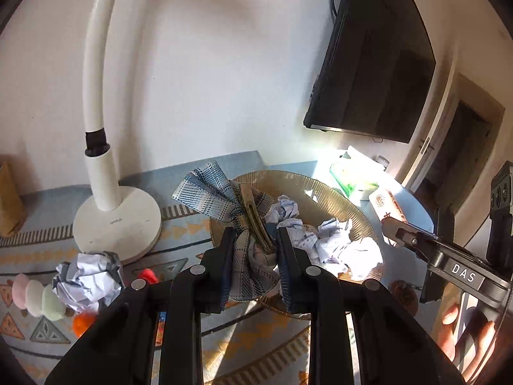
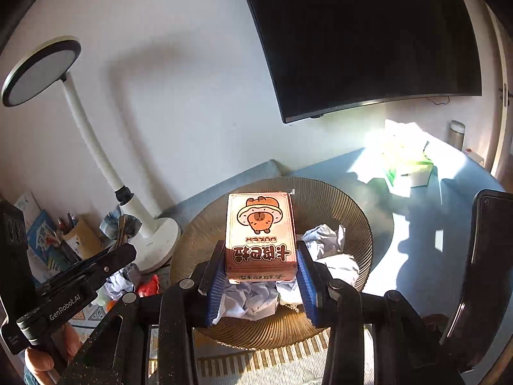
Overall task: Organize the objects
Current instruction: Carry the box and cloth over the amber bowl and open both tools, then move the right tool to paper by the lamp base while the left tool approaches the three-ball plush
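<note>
My left gripper [image 1: 253, 253] is shut on a blue plaid fabric bow hair clip [image 1: 218, 195], whose metal clasp sticks up between the pads; it hangs above the near rim of a ribbed amber glass bowl [image 1: 323, 189]. My right gripper [image 2: 259, 272] is shut on an orange poker card box [image 2: 260, 234] with a cartoon animal, held over the same bowl [image 2: 356, 215]. Several crumpled paper balls [image 2: 253, 301] lie in the bowl under the box. In the left wrist view the card box [image 1: 389, 207] shows at the right, in the other gripper.
A white desk lamp [image 1: 118, 221] stands left of the bowl. Another crumpled paper ball [image 1: 88, 280], pastel toys [image 1: 35, 293] and small red and orange bits lie on the patterned mat. A green tissue box [image 2: 410, 173] sits at the back right, a dark screen [image 2: 368, 38] on the wall.
</note>
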`<state>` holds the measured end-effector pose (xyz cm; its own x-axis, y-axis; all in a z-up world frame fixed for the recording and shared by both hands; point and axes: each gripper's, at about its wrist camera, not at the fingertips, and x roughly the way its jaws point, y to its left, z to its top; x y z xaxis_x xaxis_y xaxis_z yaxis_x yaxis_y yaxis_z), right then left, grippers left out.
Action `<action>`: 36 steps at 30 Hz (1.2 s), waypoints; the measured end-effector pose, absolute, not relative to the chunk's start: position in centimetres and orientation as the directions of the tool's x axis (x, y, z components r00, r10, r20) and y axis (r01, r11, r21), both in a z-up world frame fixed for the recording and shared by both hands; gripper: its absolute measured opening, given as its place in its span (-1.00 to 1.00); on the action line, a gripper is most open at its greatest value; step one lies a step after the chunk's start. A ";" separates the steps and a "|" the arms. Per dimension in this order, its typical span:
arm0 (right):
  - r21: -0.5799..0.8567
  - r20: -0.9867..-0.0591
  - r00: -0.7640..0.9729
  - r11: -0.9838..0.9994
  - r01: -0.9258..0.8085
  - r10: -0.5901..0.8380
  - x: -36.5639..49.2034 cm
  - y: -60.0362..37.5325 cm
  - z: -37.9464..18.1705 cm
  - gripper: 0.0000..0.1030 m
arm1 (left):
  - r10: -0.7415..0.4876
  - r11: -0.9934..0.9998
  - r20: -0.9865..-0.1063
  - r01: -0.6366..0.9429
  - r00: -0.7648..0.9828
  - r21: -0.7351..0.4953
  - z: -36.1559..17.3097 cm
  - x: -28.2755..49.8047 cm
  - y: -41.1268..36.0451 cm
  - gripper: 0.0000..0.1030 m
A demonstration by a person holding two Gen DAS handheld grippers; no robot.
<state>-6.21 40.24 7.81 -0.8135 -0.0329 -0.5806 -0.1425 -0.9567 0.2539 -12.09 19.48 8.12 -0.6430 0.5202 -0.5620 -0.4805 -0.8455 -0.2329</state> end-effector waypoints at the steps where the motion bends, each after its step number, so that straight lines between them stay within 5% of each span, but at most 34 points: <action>1: 0.261 -0.594 -0.804 -0.954 -0.151 -0.035 -7.5 40.8 7.4 -0.23 | 0.521 -0.843 -0.566 -0.489 -0.639 -0.224 7.9 -12.9 20.5 -0.58; 4: 0.283 -0.621 -0.782 -0.943 -0.173 -0.042 -10.2 41.7 5.9 -0.23 | 0.518 -0.838 -0.582 -0.508 -0.627 -0.199 7.1 -14.7 23.0 -0.51; 7: 0.312 -0.631 -0.773 -0.933 -0.178 -0.064 -12.1 42.5 5.0 -0.19 | 0.520 -0.835 -0.588 -0.512 -0.620 -0.200 6.5 -15.9 24.4 -0.13; 9: 0.336 -0.645 -0.760 -0.923 -0.187 -0.081 -12.7 43.2 4.4 -0.06 | 0.528 -0.833 -0.593 -0.507 -0.608 -0.222 6.3 -16.5 24.6 0.70; 10: 0.344 -0.644 -0.760 -0.920 -0.189 -0.085 -12.7 43.6 4.1 0.00 | 0.534 -0.833 -0.578 -0.503 -0.617 -0.232 6.3 -16.4 24.3 0.82; 18: 0.349 -0.606 -0.789 -0.926 -0.148 -0.102 -9.0 42.5 5.7 0.11 | 0.578 -0.813 -0.509 -0.503 -0.638 -0.294 8.4 -12.5 19.6 0.90; 27: 0.336 -0.486 -0.841 -0.939 0.069 -0.236 -1.7 33.5 9.7 0.64 | 0.517 -0.850 -0.421 -0.392 -0.745 -0.351 10.9 -3.4 8.2 0.98; 36: 0.351 -0.603 -0.727 -0.928 0.129 -0.329 -0.9 25.5 -0.4 0.69 | 0.265 -0.940 -0.549 -0.084 -0.793 -0.331 1.2 -0.7 -1.0 0.98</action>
